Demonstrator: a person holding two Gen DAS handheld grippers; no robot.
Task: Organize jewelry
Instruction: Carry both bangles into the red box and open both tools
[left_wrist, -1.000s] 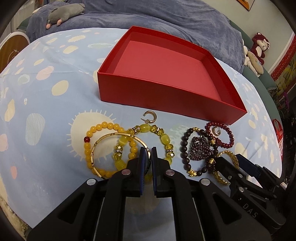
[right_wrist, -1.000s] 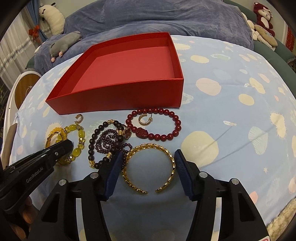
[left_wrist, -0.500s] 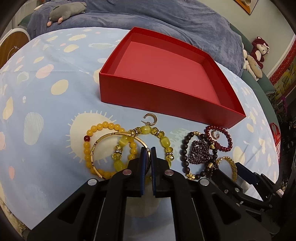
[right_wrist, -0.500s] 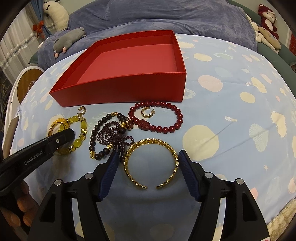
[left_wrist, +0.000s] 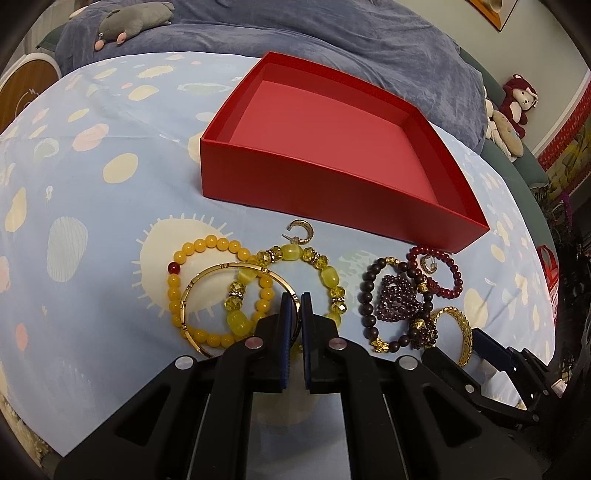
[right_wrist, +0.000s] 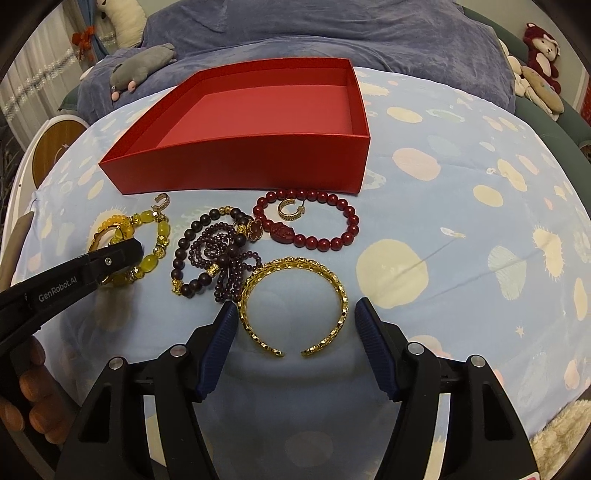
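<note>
An empty red box (left_wrist: 332, 184) sits on the spotted blue cloth, with the jewelry lying in front of it. My left gripper (left_wrist: 297, 306) is shut on the right rim of a thin gold bangle (left_wrist: 221, 267). That bangle overlaps a yellow bead bracelet (left_wrist: 207, 242) and a chunky yellow-green bracelet (left_wrist: 327, 275). My right gripper (right_wrist: 294, 306) is open, its blue pads on either side of a gold cuff (right_wrist: 295, 264) without pressing it. Dark bead bracelets (right_wrist: 207, 254) and a red bead bracelet (right_wrist: 332, 242) lie just beyond the cuff.
Two small gold hoop earrings lie loose, one (left_wrist: 303, 230) near the box wall and one (right_wrist: 288, 210) inside the red bracelet. Plush toys (right_wrist: 144, 64) rest on a blue blanket behind. A hand (right_wrist: 33, 384) holds the left gripper. Bare cloth lies to the right.
The right jaws have spread a little wider around the gold cuff. The left gripper has stayed shut at the bangle's rim.
</note>
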